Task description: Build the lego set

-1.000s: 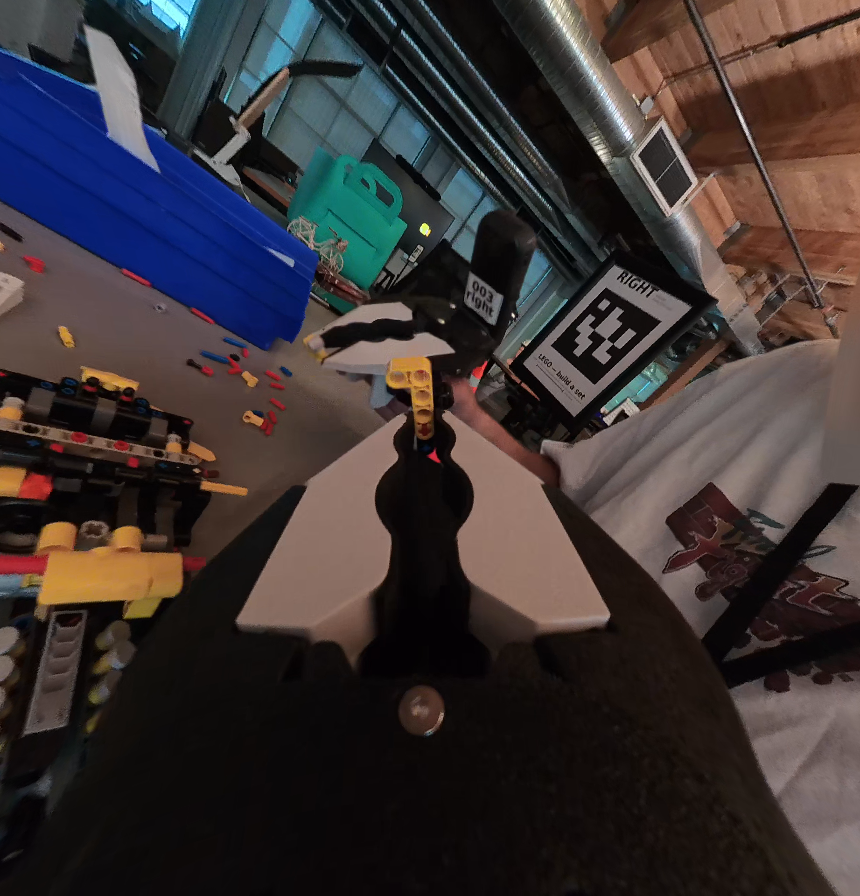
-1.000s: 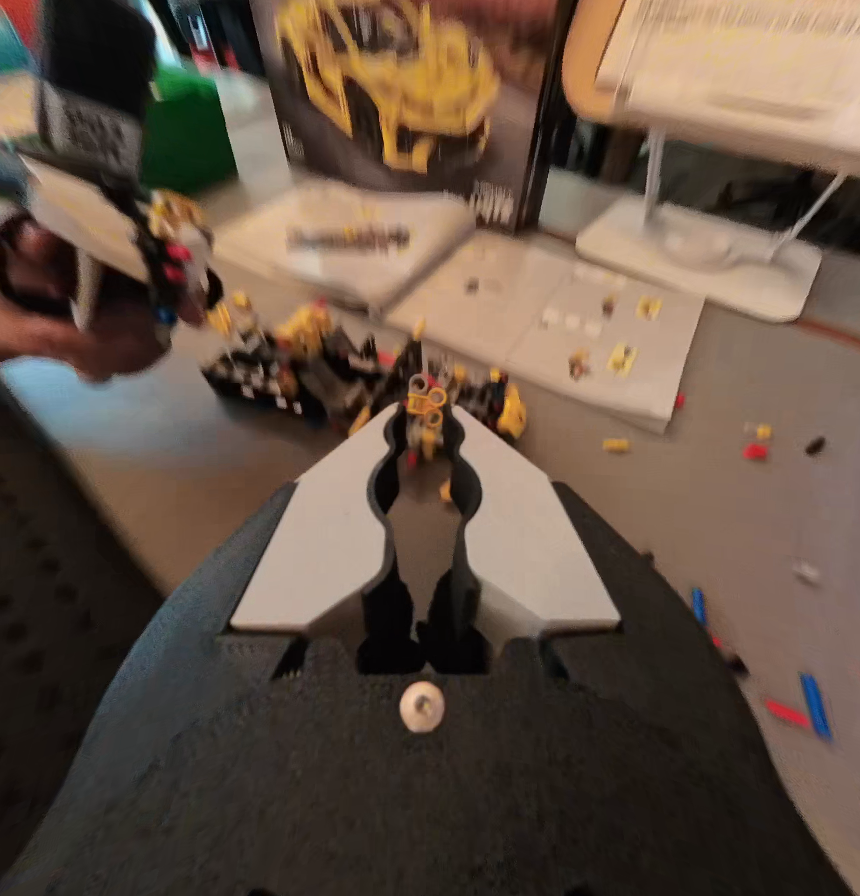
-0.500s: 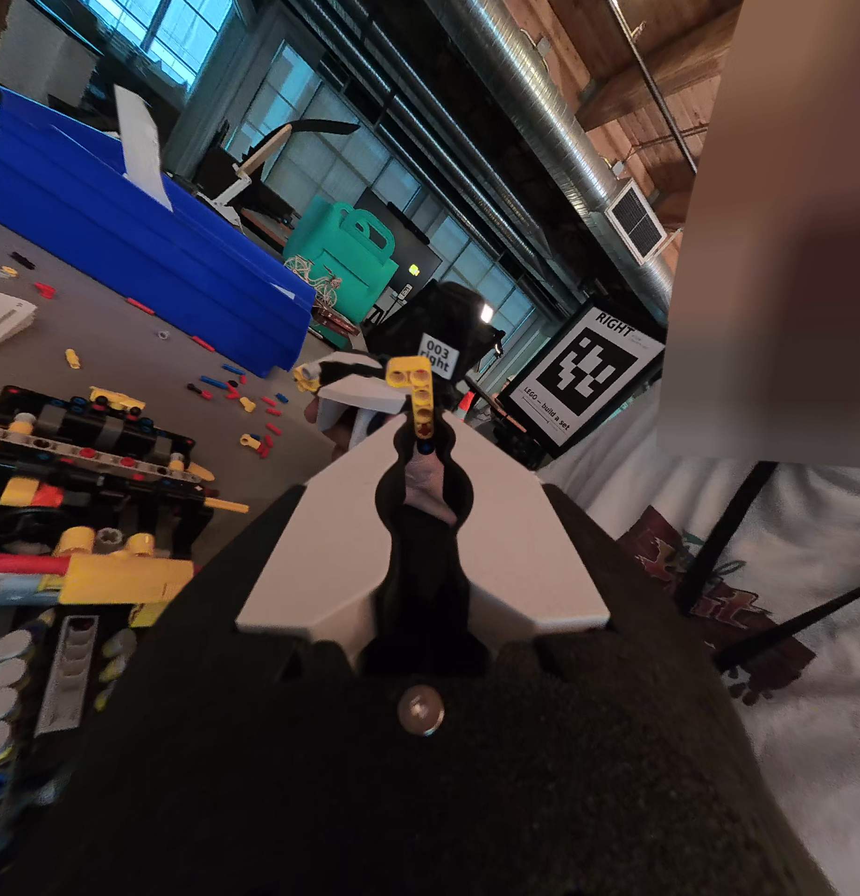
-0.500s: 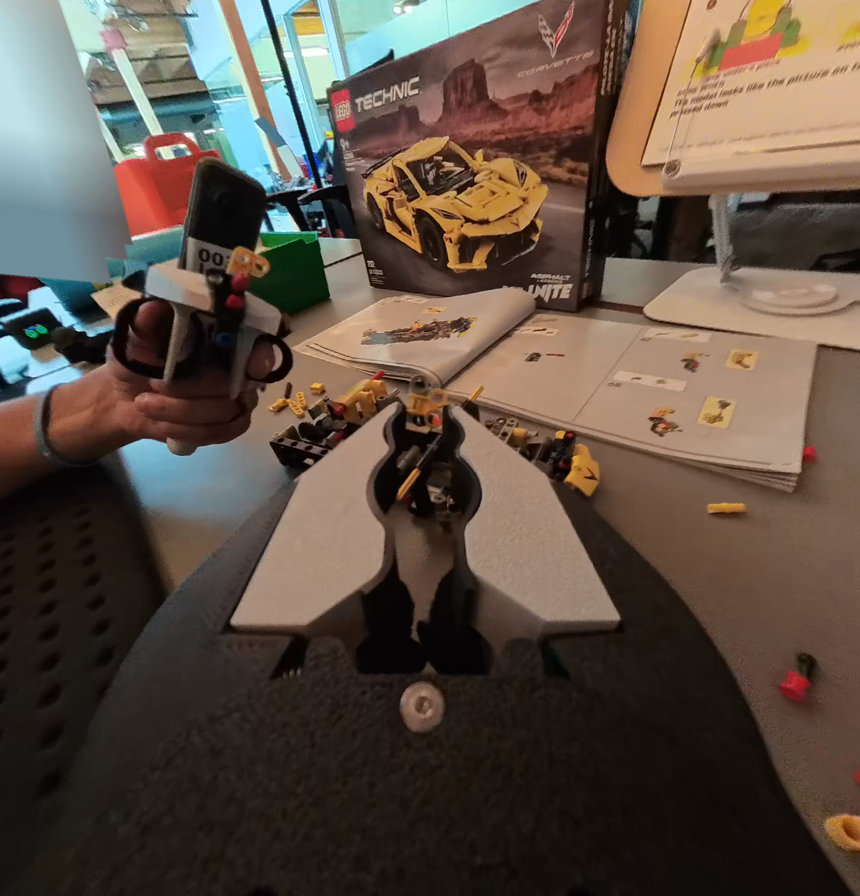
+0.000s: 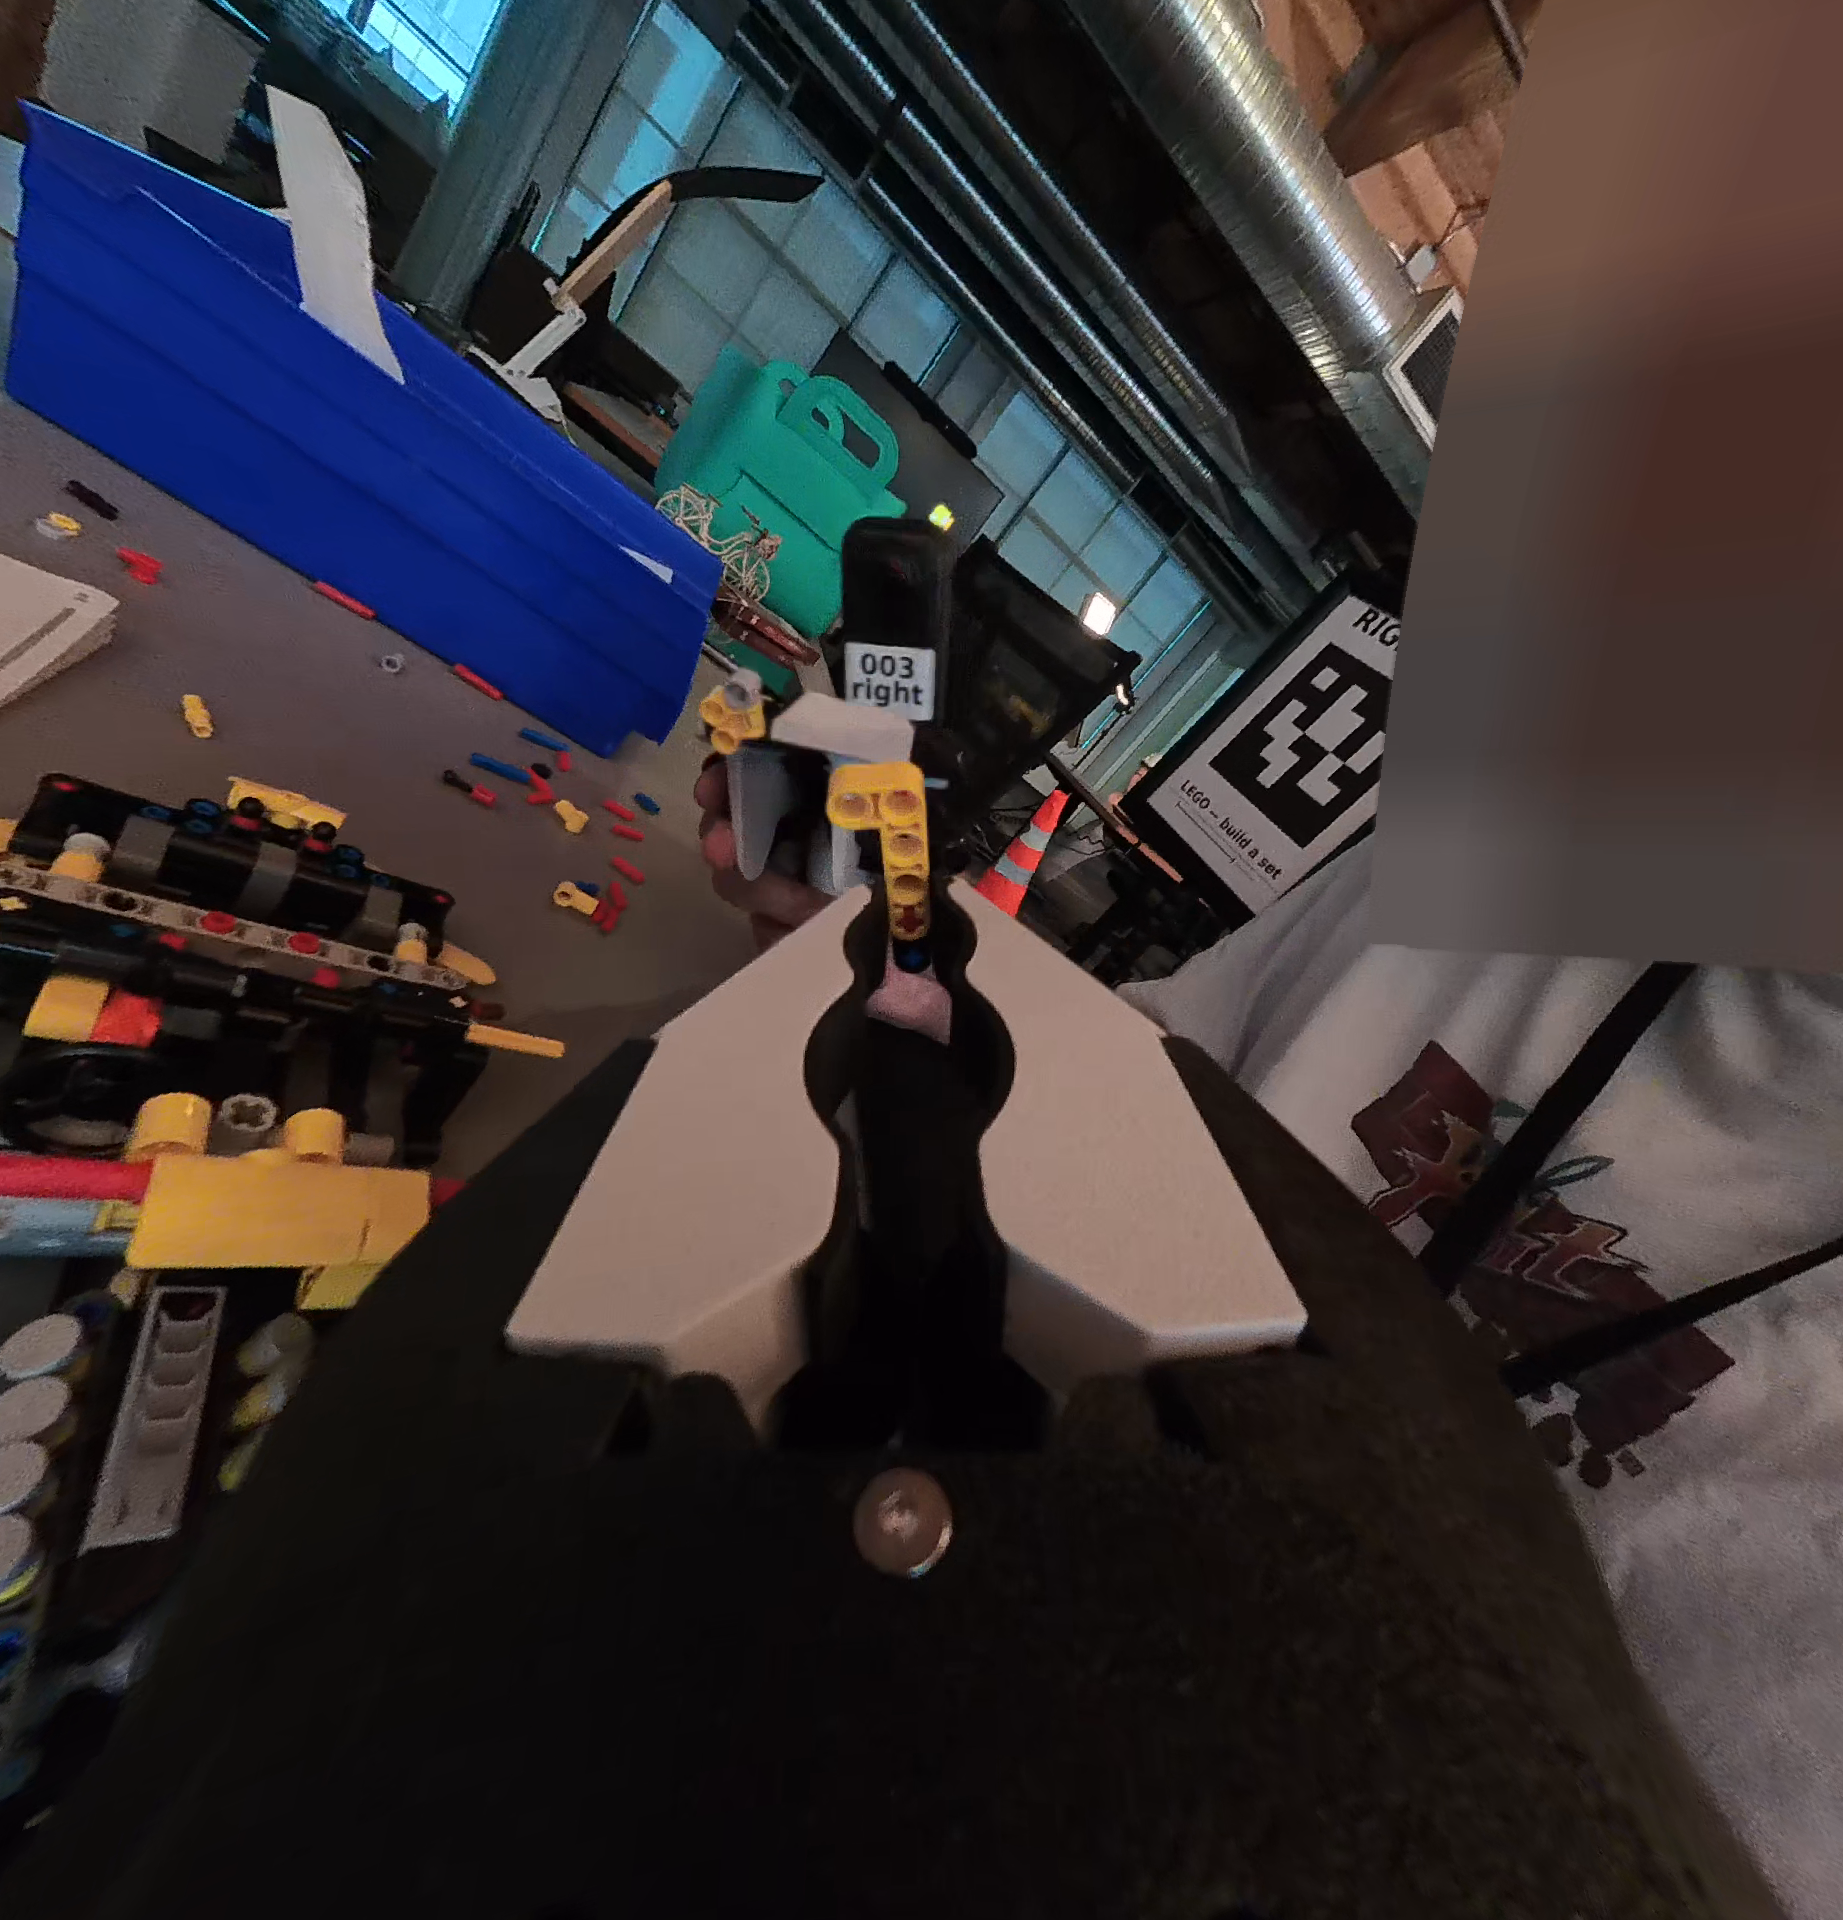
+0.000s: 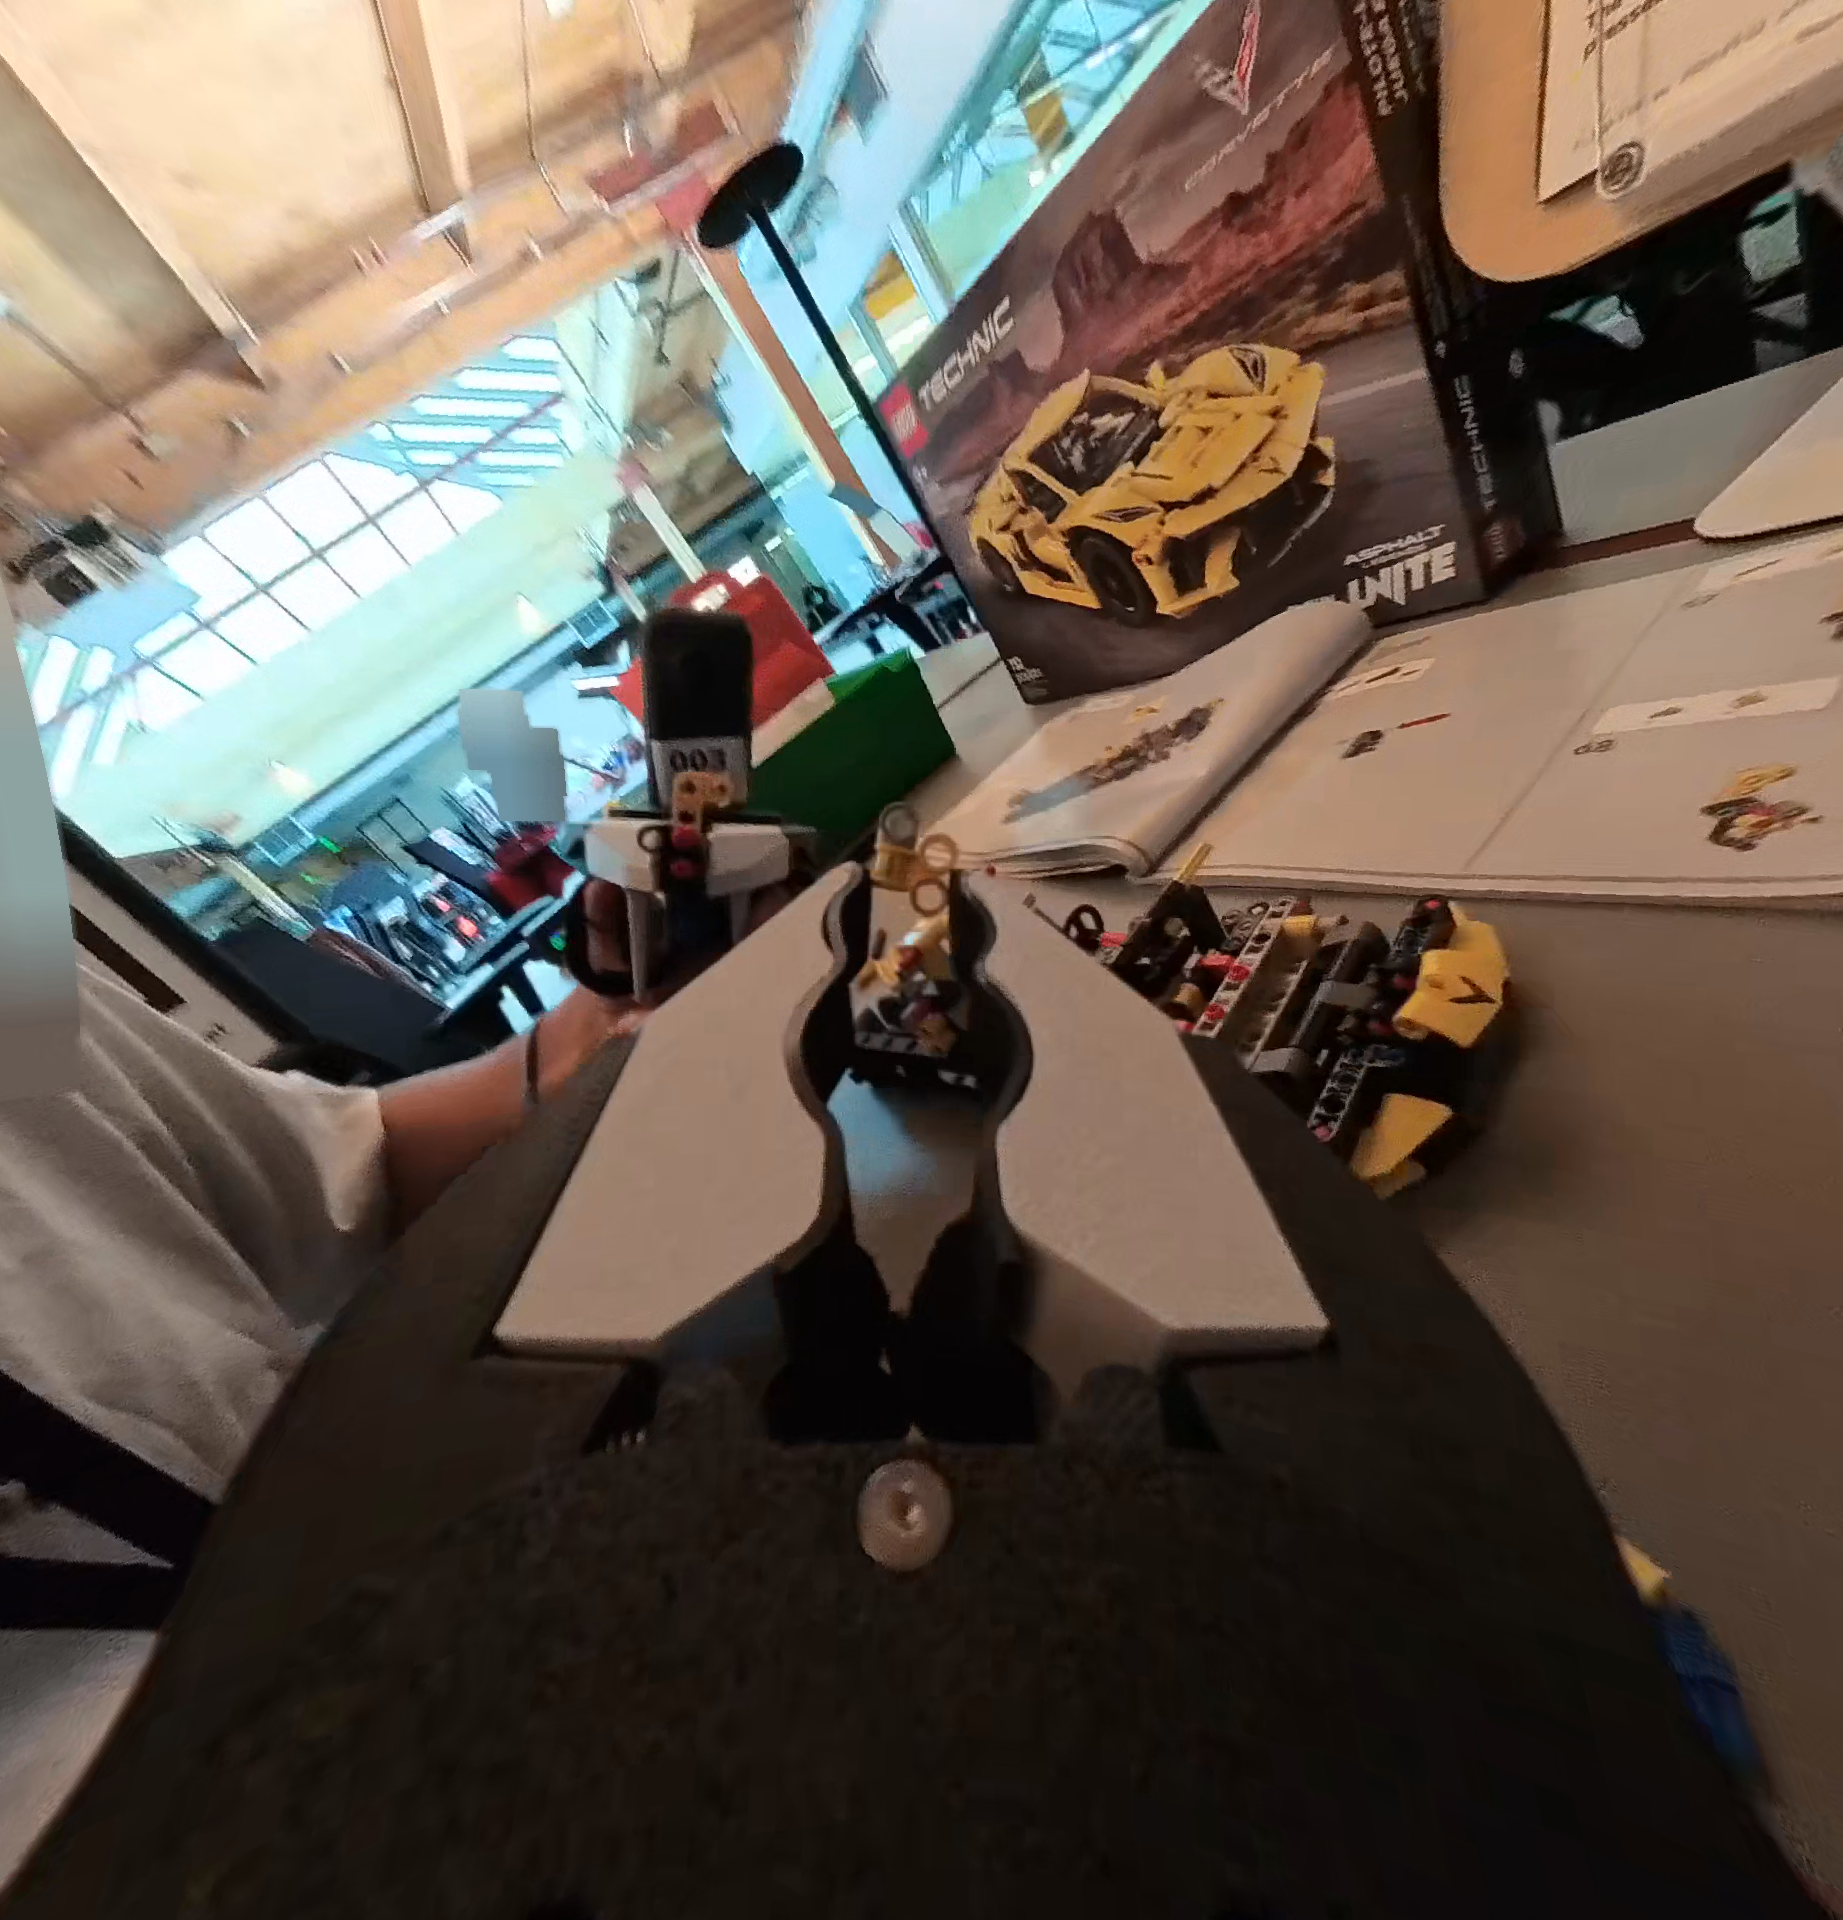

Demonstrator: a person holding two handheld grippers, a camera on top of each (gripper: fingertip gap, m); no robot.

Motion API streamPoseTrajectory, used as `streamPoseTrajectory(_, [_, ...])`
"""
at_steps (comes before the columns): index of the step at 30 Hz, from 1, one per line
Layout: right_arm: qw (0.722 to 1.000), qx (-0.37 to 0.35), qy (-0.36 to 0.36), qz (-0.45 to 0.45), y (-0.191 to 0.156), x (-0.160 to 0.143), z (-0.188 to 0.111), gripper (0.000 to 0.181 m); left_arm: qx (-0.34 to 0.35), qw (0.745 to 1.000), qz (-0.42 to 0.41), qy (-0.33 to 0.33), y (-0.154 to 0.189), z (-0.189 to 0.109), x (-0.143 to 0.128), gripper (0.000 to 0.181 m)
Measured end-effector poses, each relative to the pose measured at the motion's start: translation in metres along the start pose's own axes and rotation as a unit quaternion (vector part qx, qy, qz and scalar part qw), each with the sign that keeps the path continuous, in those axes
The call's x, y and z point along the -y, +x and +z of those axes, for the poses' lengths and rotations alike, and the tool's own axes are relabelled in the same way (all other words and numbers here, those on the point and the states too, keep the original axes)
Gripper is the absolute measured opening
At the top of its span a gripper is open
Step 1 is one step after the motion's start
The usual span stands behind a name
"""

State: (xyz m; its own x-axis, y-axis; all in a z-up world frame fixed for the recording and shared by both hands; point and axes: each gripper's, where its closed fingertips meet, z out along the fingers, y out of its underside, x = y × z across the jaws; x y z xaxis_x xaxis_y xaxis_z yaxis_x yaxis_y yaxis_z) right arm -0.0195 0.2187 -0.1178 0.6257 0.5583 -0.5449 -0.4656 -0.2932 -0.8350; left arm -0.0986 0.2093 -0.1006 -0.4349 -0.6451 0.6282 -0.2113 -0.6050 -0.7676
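Swinging our views up off the bench (image 6: 1623,1143), we have raised both claws to face each other. Left claw (image 5: 901,914), frame centre, clamps a yellow beam (image 5: 891,831); right claw (image 6: 912,883) clamps a small yellow connector (image 6: 912,857). Joining them looks next; the chassis (image 6: 1312,987) waits at right.

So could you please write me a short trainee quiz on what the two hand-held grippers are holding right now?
1. True or false: the left hand-held gripper is shut on a yellow L-shaped beam.
2. What does the right hand-held gripper pinch? A) blue pin B) small yellow and grey connector piece C) instruction booklet
3. Where is the partly built car chassis: held in the air or on the table?

Key: 1 true; 2 B; 3 on the table.
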Motion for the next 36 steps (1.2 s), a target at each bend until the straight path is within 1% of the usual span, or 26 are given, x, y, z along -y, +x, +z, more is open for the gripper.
streamPoseTrajectory(2, [1.0,0.007,0.017,0.014,0.001,0.005,-0.003,0.013,-0.011,1.0,-0.011,0.005,0.003,0.001,0.001,0.008])
streamPoseTrajectory(8, [0.989,0.083,0.06,0.103,-0.007,0.018,-0.01,0.013,-0.023,1.0,-0.018,0.012,0.008,0.003,0.002,0.008])
streamPoseTrajectory(13, [0.967,0.155,0.1,0.175,-0.013,0.031,-0.019,0.014,-0.025,0.999,-0.018,0.015,0.008,0.003,0.002,0.008])
streamPoseTrajectory(16, [0.955,0.184,0.116,0.204,-0.014,0.036,-0.023,0.014,-0.025,0.999,-0.016,0.013,0.009,0.004,0.001,0.008])
streamPoseTrajectory(21, [0.952,0.193,0.111,0.208,-0.017,0.035,-0.023,0.014,-0.023,1.0,-0.015,0.012,0.007,0.006,-0.001,0.008])
streamPoseTrajectory(24, [0.945,0.219,0.109,0.216,-0.024,0.036,-0.023,0.014,-0.023,1.0,-0.014,0.011,0.006,0.006,-0.001,0.008])
streamPoseTrajectory(31, [0.959,0.204,0.069,0.185,-0.03,0.024,-0.013,0.014,-0.02,1.0,-0.019,0.011,0.004,0.006,-0.001,0.008])
streamPoseTrajectory(34, [0.958,0.215,0.064,0.18,-0.035,0.023,-0.013,0.014,-0.014,1.0,-0.014,0.007,0.003,0.006,-0.002,0.008])
streamPoseTrajectory(36, [0.97,0.19,0.04,0.146,-0.036,0.015,-0.007,0.013,-0.003,1.0,-0.007,0.003,0.0,0.006,-0.003,0.008])
